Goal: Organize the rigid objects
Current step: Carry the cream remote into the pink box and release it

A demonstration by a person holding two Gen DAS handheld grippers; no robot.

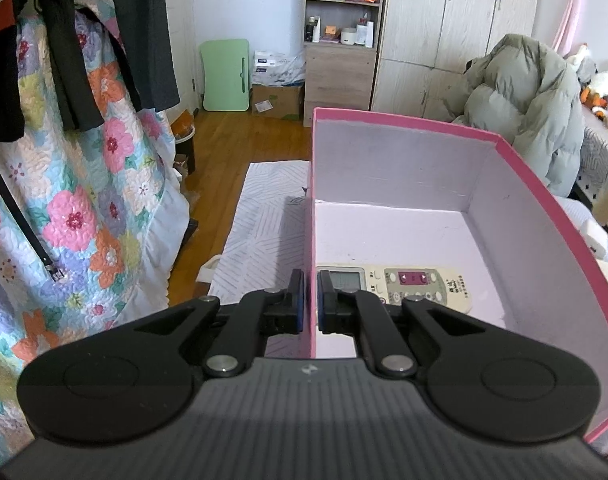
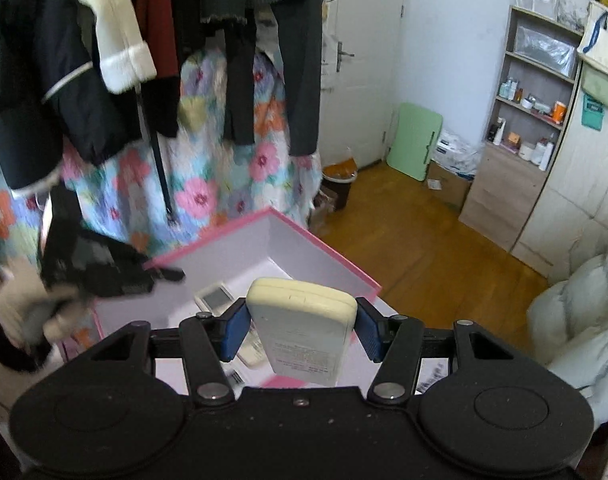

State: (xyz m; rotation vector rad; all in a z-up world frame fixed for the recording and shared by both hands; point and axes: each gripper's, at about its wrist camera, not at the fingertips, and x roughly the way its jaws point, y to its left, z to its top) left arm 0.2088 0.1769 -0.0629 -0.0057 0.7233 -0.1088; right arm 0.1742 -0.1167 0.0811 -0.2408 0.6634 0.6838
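A pink box [image 1: 544, 184] with a pale lilac inside stands on a patterned white surface; it also shows in the right wrist view [image 2: 324, 246]. A cream remote control [image 1: 420, 286] lies inside it, face up, also seen in the right wrist view [image 2: 214, 298]. My left gripper [image 1: 311, 300] is shut on the box's left wall, one finger outside, one inside. My right gripper [image 2: 302, 334] is shut on a second cream remote control [image 2: 304, 328], back side up, held above the box's near end. The left gripper [image 2: 104, 268] appears blurred at the box's left wall.
Hanging clothes and a floral quilt [image 1: 84, 200] are on the left. A padded grey-green jacket [image 1: 524, 100] lies to the right. A wooden floor [image 2: 424, 248], a bin [image 2: 340, 184], a green folding table [image 2: 416, 146], a shelf unit [image 1: 342, 40] and a wardrobe are beyond.
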